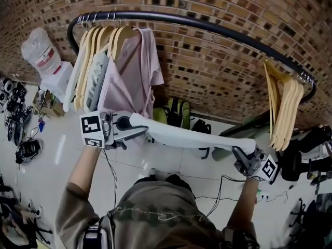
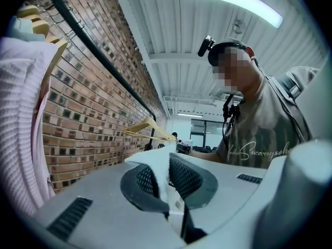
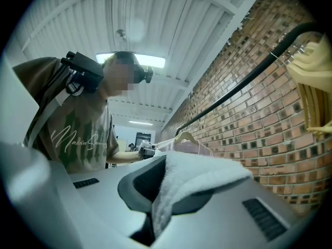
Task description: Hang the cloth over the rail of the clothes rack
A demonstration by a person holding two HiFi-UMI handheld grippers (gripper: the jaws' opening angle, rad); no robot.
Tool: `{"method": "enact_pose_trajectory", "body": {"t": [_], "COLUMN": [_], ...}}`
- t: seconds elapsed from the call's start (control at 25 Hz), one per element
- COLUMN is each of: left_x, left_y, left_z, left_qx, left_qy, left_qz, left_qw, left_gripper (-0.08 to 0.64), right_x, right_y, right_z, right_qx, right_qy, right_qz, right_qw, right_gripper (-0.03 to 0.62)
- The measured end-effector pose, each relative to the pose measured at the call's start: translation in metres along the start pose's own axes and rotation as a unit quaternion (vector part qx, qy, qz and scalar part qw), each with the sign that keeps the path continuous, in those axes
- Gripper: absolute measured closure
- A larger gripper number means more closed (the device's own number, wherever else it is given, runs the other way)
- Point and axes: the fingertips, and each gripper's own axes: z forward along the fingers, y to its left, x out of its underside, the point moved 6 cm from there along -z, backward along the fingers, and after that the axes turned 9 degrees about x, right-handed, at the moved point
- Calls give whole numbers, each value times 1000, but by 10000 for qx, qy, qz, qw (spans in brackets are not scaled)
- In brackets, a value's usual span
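Note:
A white cloth (image 1: 189, 135) is stretched between my two grippers, below and in front of the black rail (image 1: 207, 26) of the clothes rack. My left gripper (image 1: 128, 123) is shut on the cloth's left end, and a strip of cloth (image 2: 163, 178) sticks up between its dark pads. My right gripper (image 1: 244, 153) is shut on the right end, where the cloth (image 3: 197, 178) bulges over the pads. The rail (image 2: 98, 53) runs along the brick wall in the left gripper view, and the rail (image 3: 244, 79) also shows in the right gripper view.
Wooden hangers and a pink garment (image 1: 129, 71) hang at the rail's left end. More empty wooden hangers (image 1: 282, 105) hang at its right end. Bags (image 1: 176, 113) lie on the floor under the rack. A white sack (image 1: 41, 53) and cables sit at the left.

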Motion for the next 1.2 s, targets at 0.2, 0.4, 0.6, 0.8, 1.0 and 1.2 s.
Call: {"method": "enact_pose_trajectory", "body": {"t": [0.2,0.4,0.6,0.8,1.0,1.2], "left_x": [-22,-69,-125,-170,-214,-262], "left_y": [7,22,32,45,47,54], "left_z": [4,2,10,19,29,42], "left_qx": [35,180,318,275,367,131], "left_qy": [-178,-539,-787,-815,-745,-588], "left_qz": [70,192,608,795,1132,1700], "left_qw": [9998,9982,9945,9931,9901,9836], "left_gripper": [538,538,538,539,540,540], "right_x": [-32,-83,-144,-182,-225,-266], "right_y": [-15,-30,-48,-66,-87,-110], "right_z": [8,25,33,38,36,45], "right_qx": [-154,-51,-217,-418,-566,-683], "right_qy": [-16,-158,-474,-443,-524,-660], "right_qz": [-125,-541,-521,-503,-598,-836], "right_qw": [9998,9984,9973,9969,9952,9920], "right_gripper": [572,572,572,572,572,572]}}
